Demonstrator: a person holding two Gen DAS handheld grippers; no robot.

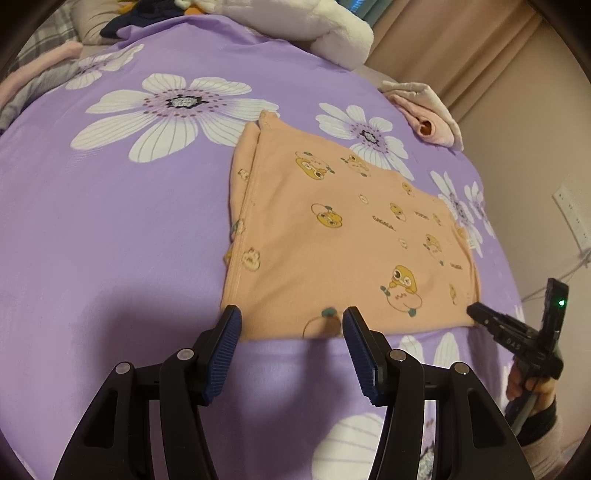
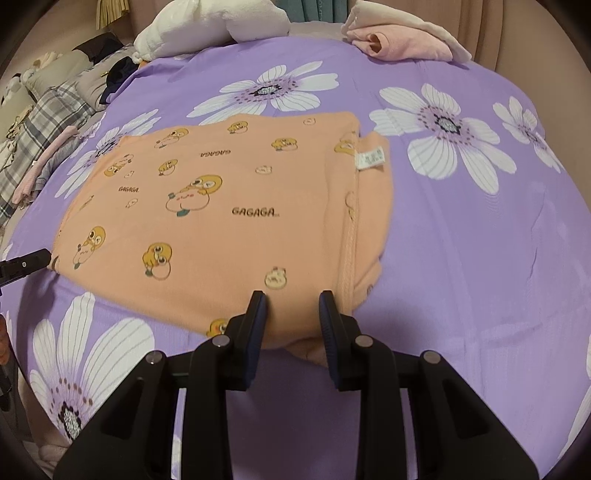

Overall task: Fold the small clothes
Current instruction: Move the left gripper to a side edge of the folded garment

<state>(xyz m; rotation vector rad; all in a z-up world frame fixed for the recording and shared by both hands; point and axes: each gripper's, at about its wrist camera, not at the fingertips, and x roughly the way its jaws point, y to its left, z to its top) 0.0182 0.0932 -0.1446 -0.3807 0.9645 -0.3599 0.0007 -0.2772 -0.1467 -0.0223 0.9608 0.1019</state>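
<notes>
two grippers at the near edge of a partly folded orange garment

the orange garment [image 1: 343, 236], printed with cartoon ducks and the word "gagaga", lies flat on a purple bedsheet [image 1: 110, 229] patterned with large white flowers; in the left wrist view one side is folded over along a seam, and in the right wrist view a white care label [image 2: 371, 158] shows at the folded side; the left gripper [image 1: 291, 325] stands at the garment's near edge with its blue-padded fingers [image 1: 225, 347] spread apart, the hem lying between the tips, and the pads do not press on the cloth, so the fingers are released; the right gripper [image 2: 293, 306] reaches over the near corner of the garment beside the folded seam; its fingers [image 2: 328, 325] are narrower than the left pair, with cloth bunched between them, but whether the pads actually clamp it cannot be told; in the left wrist view the right gripper [image 1: 480, 314] appears at the garment's right corner, held by a hand [image 1: 524, 384]; at the far side of the bed rest a white plush pillow [image 2: 207, 26] and a folded pink cloth [image 2: 402, 40]; plaid fabric [image 2: 48, 122] lies beyond the sheet's left edge in the right wrist view.
</notes>
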